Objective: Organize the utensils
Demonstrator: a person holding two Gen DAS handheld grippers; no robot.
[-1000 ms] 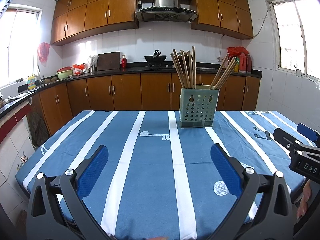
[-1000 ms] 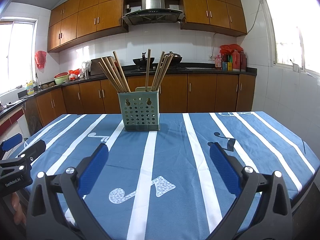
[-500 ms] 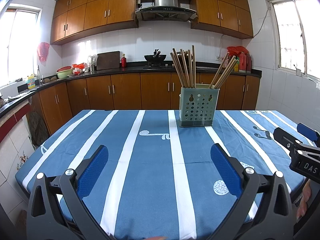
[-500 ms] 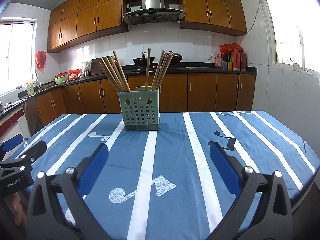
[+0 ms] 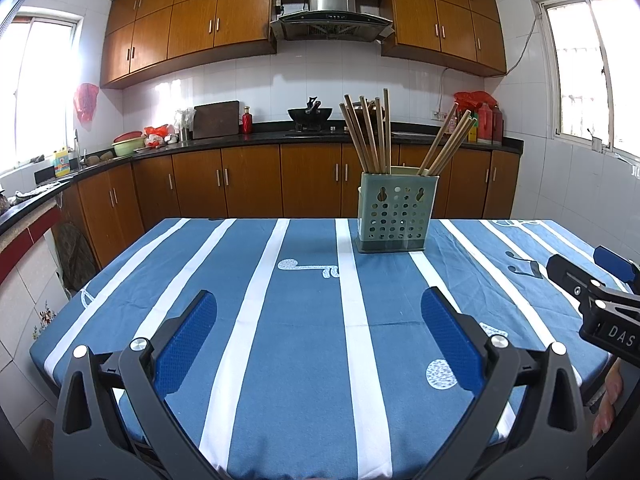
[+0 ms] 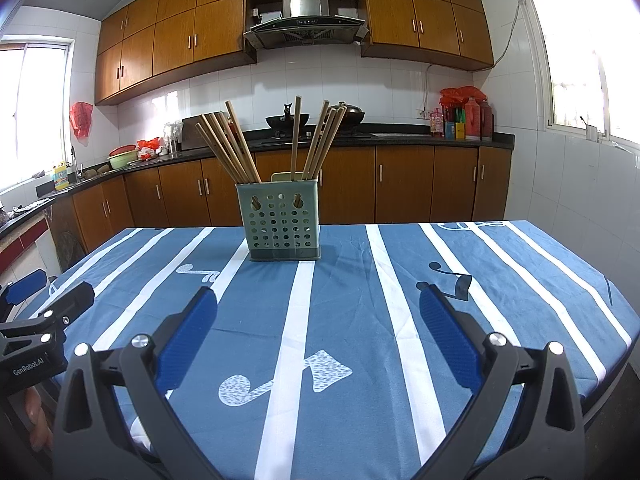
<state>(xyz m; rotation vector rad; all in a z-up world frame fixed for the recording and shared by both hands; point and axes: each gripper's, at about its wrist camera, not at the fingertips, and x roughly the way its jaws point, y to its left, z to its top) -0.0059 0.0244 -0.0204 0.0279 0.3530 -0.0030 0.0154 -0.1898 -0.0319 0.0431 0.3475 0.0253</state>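
Observation:
A green perforated utensil holder (image 5: 394, 216) (image 6: 280, 222) stands upright near the far edge of the blue striped tablecloth. Several wooden chopsticks (image 5: 370, 136) (image 6: 232, 144) lean in two bunches inside it. My left gripper (image 5: 320, 308) hovers open over the near part of the table, well short of the holder, with nothing between its blue pads. My right gripper (image 6: 318, 306) is likewise open and empty, also far from the holder. Each gripper shows at the other view's edge: the right one (image 5: 592, 280) and the left one (image 6: 44, 300).
The table (image 5: 240, 280) with its blue and white striped cloth carries only the holder. Behind it run brown kitchen cabinets (image 5: 248, 184) and a dark counter with a wok (image 5: 310, 112), bottles (image 5: 486, 122) and bowls. A person's fingers (image 5: 606, 400) show at the right edge.
Both views have shifted very slightly; the holder sits a touch higher in frame. The grippers stay open and empty, and the chopsticks have not moved.

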